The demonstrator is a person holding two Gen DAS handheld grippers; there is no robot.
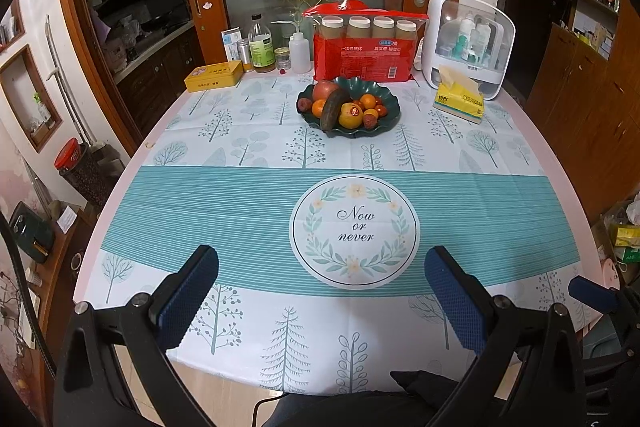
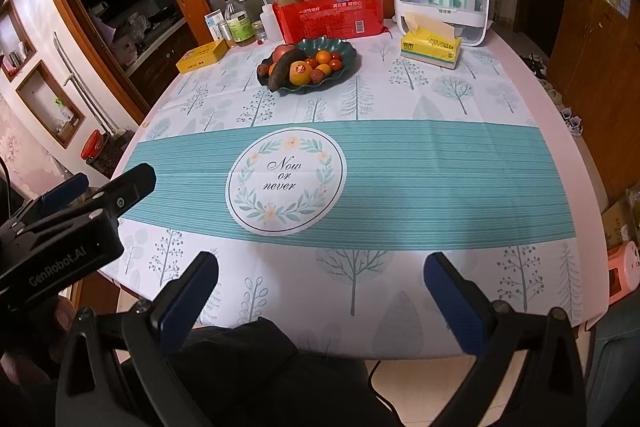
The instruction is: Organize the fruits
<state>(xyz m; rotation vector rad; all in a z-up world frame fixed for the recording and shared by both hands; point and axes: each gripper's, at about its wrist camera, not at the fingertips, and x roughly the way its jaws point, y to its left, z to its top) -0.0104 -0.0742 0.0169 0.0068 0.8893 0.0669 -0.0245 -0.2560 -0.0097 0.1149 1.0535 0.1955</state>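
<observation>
Left gripper [image 1: 322, 291] and right gripper [image 2: 320, 297] hover over the near table edge, jaws spread wide, both empty. Fruit sits piled in dark green scalloped bowl [image 1: 384, 93] at far centre of the tablecloth [image 1: 224, 203]: apple [image 1: 324, 89], cucumber [image 1: 334, 109], oranges [image 1: 368, 101]. Tissue pack [image 1: 460, 99] right of bowl.

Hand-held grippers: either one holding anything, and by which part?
Nothing held. The left hand-held gripper and the right hand-held gripper are open above the near table edge; the fruit bowl sits far off.
</observation>
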